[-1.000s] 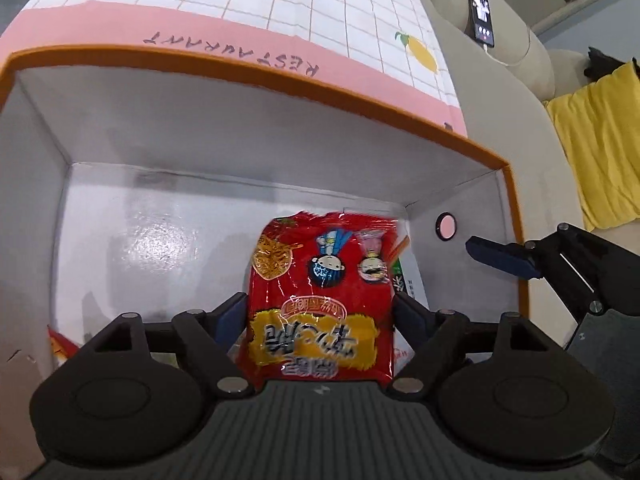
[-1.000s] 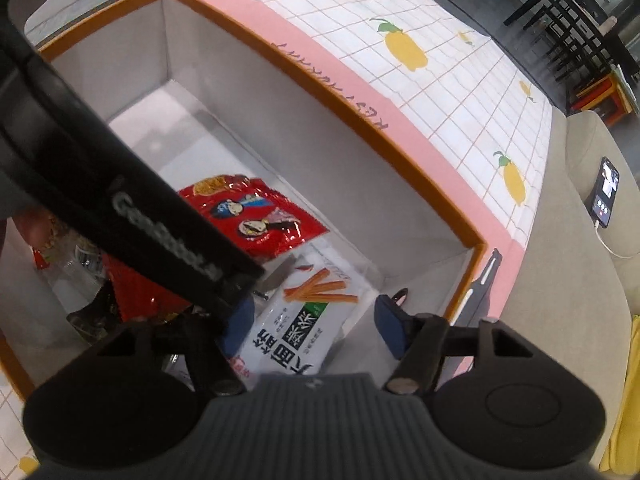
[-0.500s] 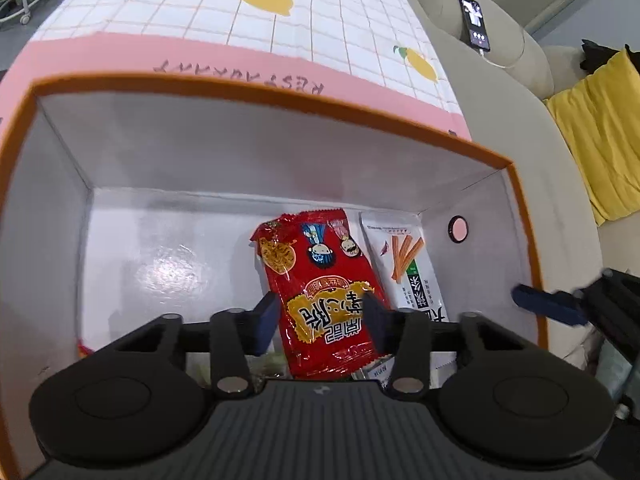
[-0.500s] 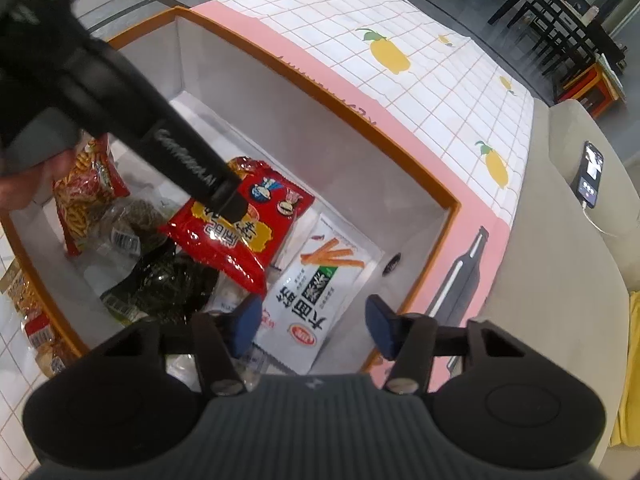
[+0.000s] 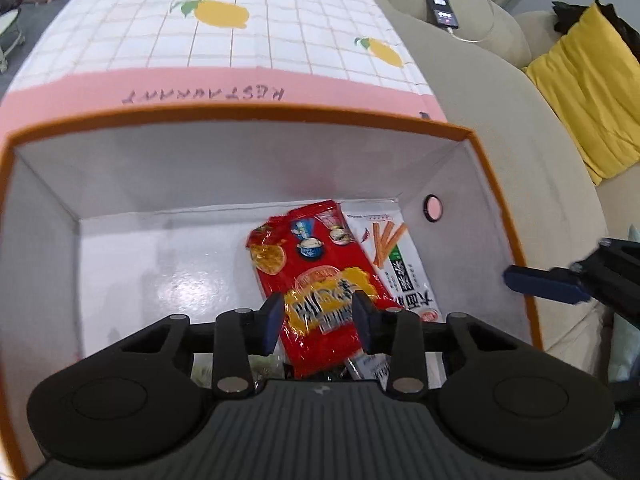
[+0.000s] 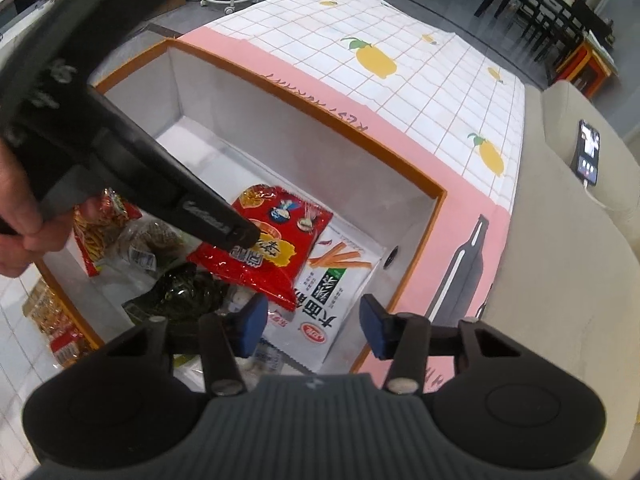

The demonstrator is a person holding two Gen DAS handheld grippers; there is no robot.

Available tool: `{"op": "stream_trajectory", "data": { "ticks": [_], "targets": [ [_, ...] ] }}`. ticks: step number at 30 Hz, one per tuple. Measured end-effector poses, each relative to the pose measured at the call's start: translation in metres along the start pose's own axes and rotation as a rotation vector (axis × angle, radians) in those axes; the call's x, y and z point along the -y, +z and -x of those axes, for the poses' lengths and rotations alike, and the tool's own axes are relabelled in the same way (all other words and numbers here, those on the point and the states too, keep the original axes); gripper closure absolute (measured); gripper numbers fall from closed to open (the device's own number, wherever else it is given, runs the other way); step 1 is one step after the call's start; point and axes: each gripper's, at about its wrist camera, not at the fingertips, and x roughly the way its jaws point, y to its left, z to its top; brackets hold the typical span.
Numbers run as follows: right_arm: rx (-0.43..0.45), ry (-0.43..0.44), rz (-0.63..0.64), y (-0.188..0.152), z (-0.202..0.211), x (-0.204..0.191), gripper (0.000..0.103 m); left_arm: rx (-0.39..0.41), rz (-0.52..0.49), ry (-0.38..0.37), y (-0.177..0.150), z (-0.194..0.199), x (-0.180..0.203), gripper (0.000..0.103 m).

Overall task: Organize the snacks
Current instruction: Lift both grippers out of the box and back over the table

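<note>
Red snack bag (image 5: 320,280), formerly loose between wide left tongs (image 5: 318,312), is now pinched; right tongs (image 6: 312,320) empty.

My left gripper (image 5: 316,316) points steeply down, its jaws closing with the red snack packet (image 5: 316,272) between the blue pads. My right gripper (image 6: 312,322) also tilts steeply down, hanging with its blue pads set apart and nothing pressed between them. My bare hand (image 6: 20,220) wraps the left gripper's handle at the edge of the right wrist view.
</note>
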Motion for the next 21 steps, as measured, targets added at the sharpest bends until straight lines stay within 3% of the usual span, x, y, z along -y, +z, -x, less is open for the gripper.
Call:
{"op": "stream_trajectory", "data": {
  "ticks": [7, 14, 21],
  "targets": [
    [0.027, 0.009, -0.052, -0.006, 0.023, -0.010, 0.055, 0.076, -0.075, 0.034, -0.018, 0.056, 0.022, 0.062],
    [0.116, 0.007, -0.119, -0.026, 0.063, -0.030, 0.055, 0.226, -0.174, 0.066, -0.062, 0.114, 0.056, 0.062],
    [0.221, 0.003, -0.158, -0.069, 0.112, -0.052, 0.054, 0.326, -0.222, 0.077, -0.118, 0.157, 0.083, 0.062]
  ]
}}
